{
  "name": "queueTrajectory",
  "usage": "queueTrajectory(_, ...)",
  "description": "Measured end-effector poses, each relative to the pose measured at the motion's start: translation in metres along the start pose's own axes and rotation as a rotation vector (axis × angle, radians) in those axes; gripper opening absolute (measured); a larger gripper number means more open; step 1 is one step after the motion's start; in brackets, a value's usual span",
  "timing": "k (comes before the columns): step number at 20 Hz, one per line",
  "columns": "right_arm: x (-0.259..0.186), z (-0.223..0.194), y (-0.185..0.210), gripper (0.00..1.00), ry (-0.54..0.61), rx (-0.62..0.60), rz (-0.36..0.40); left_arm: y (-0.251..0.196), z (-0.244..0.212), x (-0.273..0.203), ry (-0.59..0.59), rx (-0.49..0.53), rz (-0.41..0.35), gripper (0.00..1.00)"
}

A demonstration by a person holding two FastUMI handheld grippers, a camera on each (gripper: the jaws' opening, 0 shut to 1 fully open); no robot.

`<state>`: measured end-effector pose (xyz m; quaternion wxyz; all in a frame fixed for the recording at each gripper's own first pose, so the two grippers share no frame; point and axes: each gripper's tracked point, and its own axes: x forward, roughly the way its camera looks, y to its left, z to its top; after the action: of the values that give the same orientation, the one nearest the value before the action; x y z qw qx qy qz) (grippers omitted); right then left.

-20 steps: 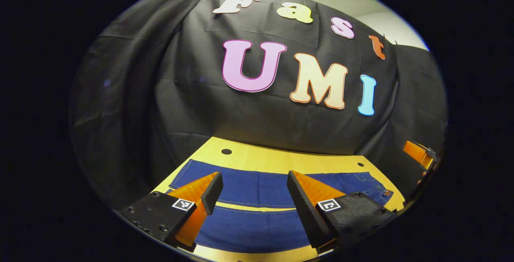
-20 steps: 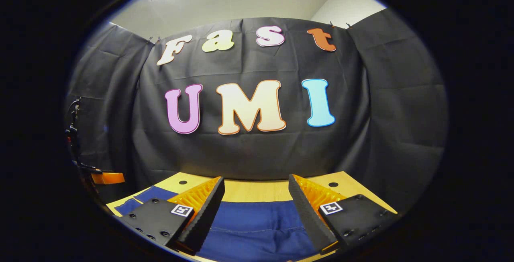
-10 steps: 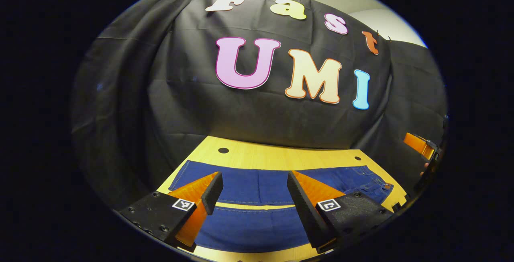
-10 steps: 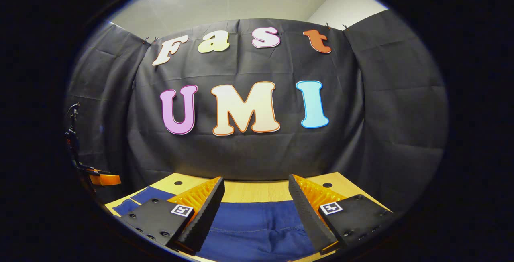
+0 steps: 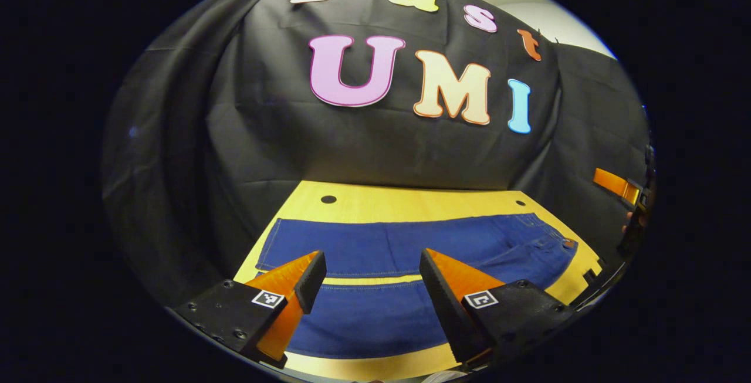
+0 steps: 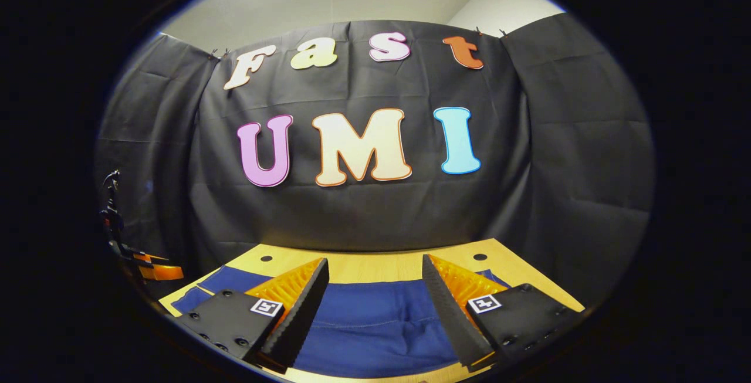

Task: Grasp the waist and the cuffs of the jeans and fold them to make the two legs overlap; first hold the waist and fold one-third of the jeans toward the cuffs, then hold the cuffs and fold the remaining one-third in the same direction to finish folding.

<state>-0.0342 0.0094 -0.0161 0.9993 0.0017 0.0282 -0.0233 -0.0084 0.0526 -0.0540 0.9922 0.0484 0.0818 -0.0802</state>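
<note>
On the yellow wooden desk (image 5: pixel 410 204) lies one pair of blue jeans (image 5: pixel 405 245), spread flat with its two legs side by side and a thin strip of bare wood showing between them. In the left gripper view the waist end, with its button, lies toward the right edge of the desk, and the cuffs lie toward the left. Two round holes are visible in the desk top near the far edge, one at each side. The left gripper (image 5: pixel 371 267) hangs above the nearer leg, its jaws spread wide with nothing between them and not touching the cloth. In the right gripper view the right gripper (image 6: pixel 375 273) hovers over the jeans (image 6: pixel 375 327) as well, its jaws likewise spread apart and empty, the desk (image 6: pixel 375 265) showing beyond the fingertips. At the far right of the left gripper view part of the other gripper can be seen, and at the far left of the right gripper view a small part of the left one. Behind the desk hangs a black cloth wall (image 6: pixel 563 136).
</note>
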Motion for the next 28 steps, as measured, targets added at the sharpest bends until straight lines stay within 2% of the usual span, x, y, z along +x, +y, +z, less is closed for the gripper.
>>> queueTrajectory(6,-0.015,-0.018,0.018,0.98,0.04,-0.011,0.002,0.025,-0.047,-0.006,0.186,0.121,-0.136,0.95)
queueTrajectory(12,-0.024,-0.037,0.021,0.99,0.079,-0.032,-0.008,0.018,-0.112,-0.026,0.445,0.346,-0.426,0.95)
queueTrajectory(16,-0.028,-0.05,0.021,0.98,0.12,-0.046,-0.016,0.032,-0.162,-0.033,0.614,0.519,-0.542,0.95)
queueTrajectory(21,-0.033,-0.064,0.019,0.99,0.169,-0.098,-0.027,0.066,-0.203,-0.033,0.771,0.676,-0.566,0.95)
queueTrajectory(28,-0.039,-0.081,0.023,0.99,0.213,-0.139,-0.015,0.084,-0.214,-0.029,0.857,0.688,-0.564,0.96)
